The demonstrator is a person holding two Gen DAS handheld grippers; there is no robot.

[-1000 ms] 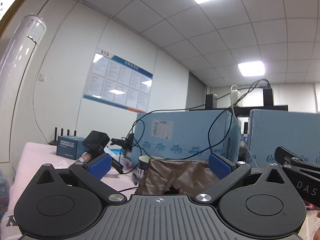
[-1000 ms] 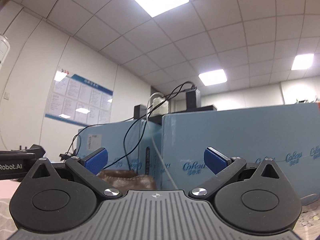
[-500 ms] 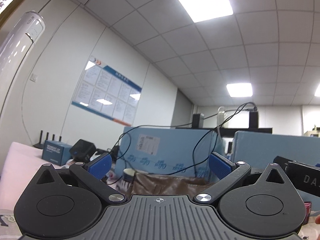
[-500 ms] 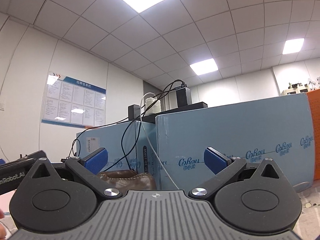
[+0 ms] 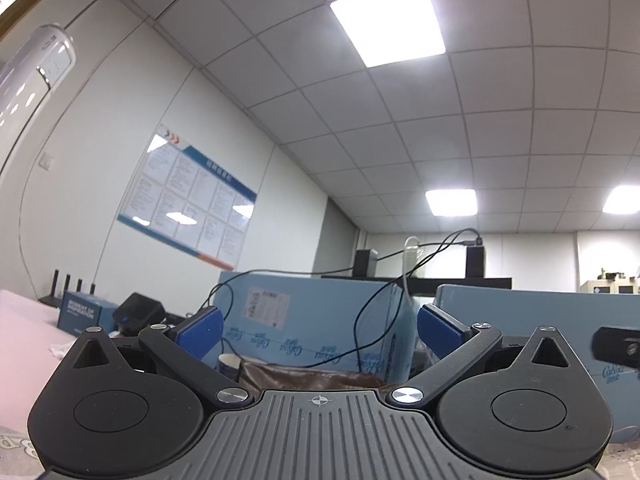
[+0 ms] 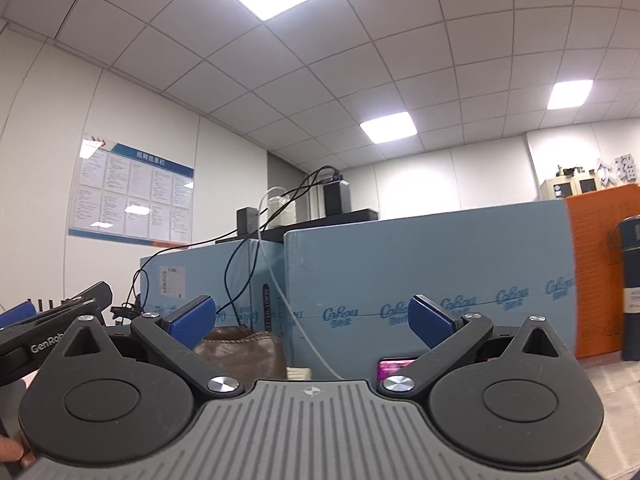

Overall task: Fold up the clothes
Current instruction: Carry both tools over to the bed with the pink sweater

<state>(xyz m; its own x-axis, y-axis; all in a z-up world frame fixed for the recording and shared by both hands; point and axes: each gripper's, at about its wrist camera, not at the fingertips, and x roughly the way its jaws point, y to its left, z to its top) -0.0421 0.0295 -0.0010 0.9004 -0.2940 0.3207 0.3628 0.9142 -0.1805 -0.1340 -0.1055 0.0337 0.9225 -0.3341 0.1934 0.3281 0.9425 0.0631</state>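
Beyond the spread blue pads of both grippers, a brown, glossy garment [image 5: 308, 376] is lying low against the foot of the blue boxes [image 5: 304, 320]; only its upper edge is showing in the left wrist view, and in the right wrist view it is sitting as a rumpled brown heap [image 6: 244, 350] just past the left pad. Nothing is touching it. The left gripper [image 5: 318, 326] is standing wide open and holding nothing, its fingers pointing upward toward the boxes and ceiling. The right gripper [image 6: 310, 316] is likewise gaping, with nothing between its pads. Each tool is showing at the edge of the other's view, the left one as a black body at the right wrist view's left side.

A paper cup [image 5: 229, 366] is standing just left of the garment. Black cables [image 5: 372, 304] are trailing down the box fronts from a dark shelf on top. Farther left, a small blue carton [image 5: 86, 314] and a black device [image 5: 138, 314] are resting on the pink table covering [image 5: 24, 328]. A notice board [image 5: 186, 204] is hanging on the white wall, and ceiling light panels [image 5: 388, 22] are glowing overhead. An orange box [image 6: 600, 268] is standing at the right.
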